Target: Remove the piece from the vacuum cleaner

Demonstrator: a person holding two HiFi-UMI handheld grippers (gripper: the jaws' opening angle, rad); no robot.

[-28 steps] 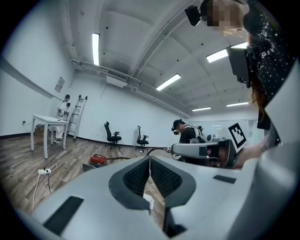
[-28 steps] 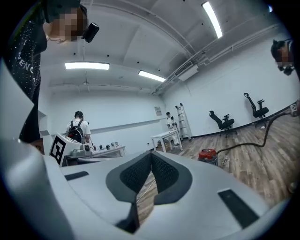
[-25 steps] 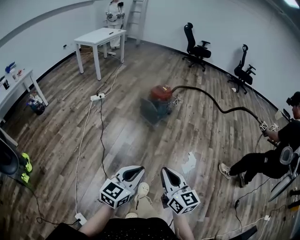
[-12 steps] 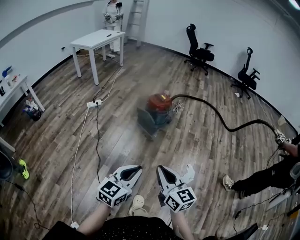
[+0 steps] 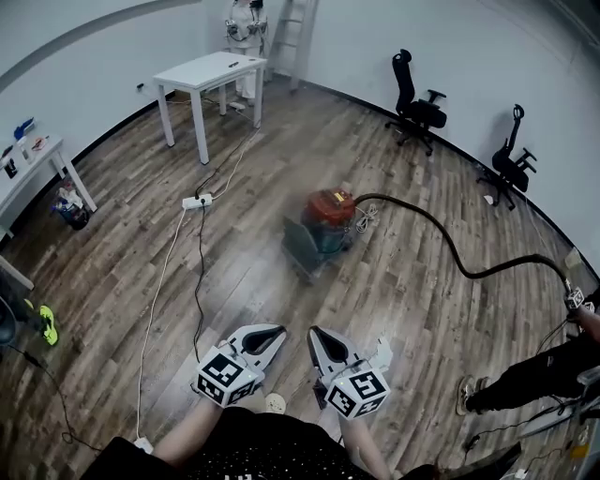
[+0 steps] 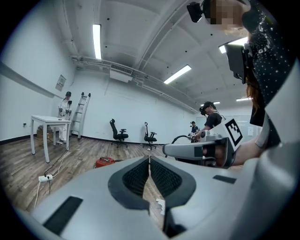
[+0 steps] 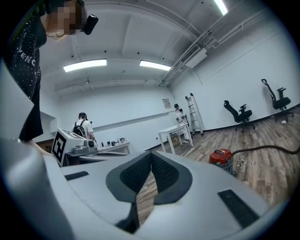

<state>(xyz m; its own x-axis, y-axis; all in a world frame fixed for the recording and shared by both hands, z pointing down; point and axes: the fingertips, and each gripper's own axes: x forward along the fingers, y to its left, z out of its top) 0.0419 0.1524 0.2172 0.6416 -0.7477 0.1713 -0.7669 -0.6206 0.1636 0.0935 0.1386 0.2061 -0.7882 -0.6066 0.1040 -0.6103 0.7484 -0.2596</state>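
A red and teal vacuum cleaner [image 5: 323, 222] stands on the wooden floor in the middle of the room; it also shows as a small red body [image 6: 104, 162] in the left gripper view and the same vacuum cleaner [image 7: 221, 157] in the right gripper view. Its black hose [image 5: 441, 234] curves right to a person [image 5: 548, 366] at the right edge who holds its end. My left gripper [image 5: 277, 333] and right gripper [image 5: 314, 335] hover side by side near my body, well short of the vacuum. Both are shut with nothing between the jaws.
A white table [image 5: 212, 71] stands at the back left, with a ladder [image 5: 298, 28] and a person [image 5: 246, 23] behind it. Two black office chairs [image 5: 417, 105] line the far wall. A power strip [image 5: 196, 201] and cables [image 5: 157, 300] run across the floor at left. Another white table [image 5: 33, 159] sits at far left.
My view has moved forward and turned a little; the vacuum sits nearer the frame's middle. The person at right has slid toward the edge. Both grippers stay shut and held low.
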